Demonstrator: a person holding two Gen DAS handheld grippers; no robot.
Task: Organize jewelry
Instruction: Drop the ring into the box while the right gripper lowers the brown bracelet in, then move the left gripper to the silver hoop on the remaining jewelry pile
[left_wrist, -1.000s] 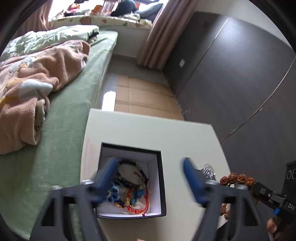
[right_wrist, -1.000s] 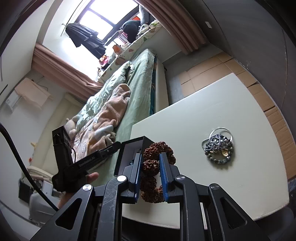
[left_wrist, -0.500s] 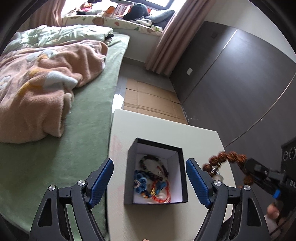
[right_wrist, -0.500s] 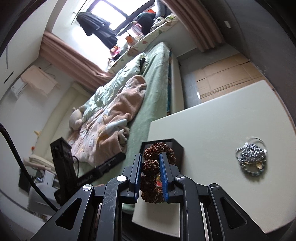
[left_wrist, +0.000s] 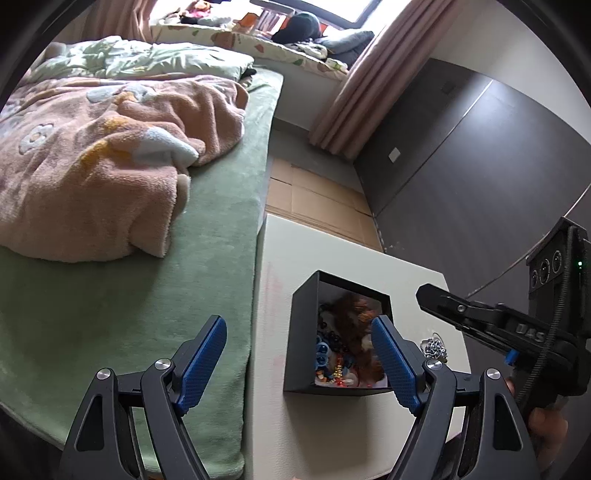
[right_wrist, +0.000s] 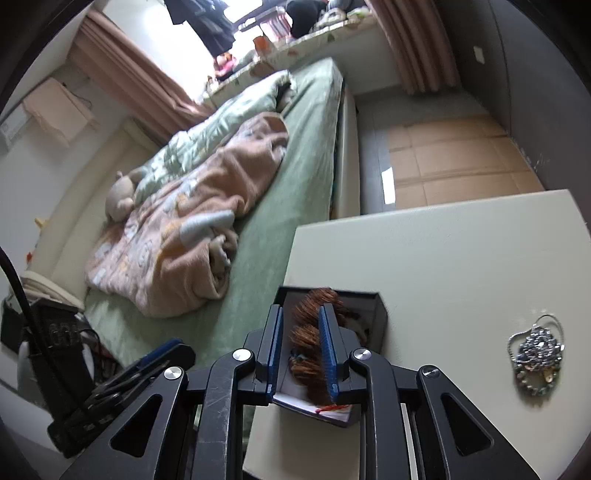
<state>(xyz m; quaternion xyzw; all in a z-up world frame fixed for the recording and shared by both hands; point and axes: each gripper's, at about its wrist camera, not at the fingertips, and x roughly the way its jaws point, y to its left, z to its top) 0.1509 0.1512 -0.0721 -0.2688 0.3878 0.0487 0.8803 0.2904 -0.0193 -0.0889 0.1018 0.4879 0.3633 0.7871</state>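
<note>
Right gripper (right_wrist: 302, 345) hangs over the black square cardboard box (right_wrist: 380, 308), fingers opening around the brown knobbly seed-bead bracelet (right_wrist: 308, 341), apparently loosening. Recommend full release over the box. Left gripper (left_wrist: 295, 363): wide, empty.

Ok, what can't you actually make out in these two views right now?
- Brown bead bracelet: motion-blurred in both views; right gripper jaws opening around it.
- Black box contents: left view, partly behind a blue pad.
- Silver jewelry: left view, mostly hidden by gripper fingers.
</note>
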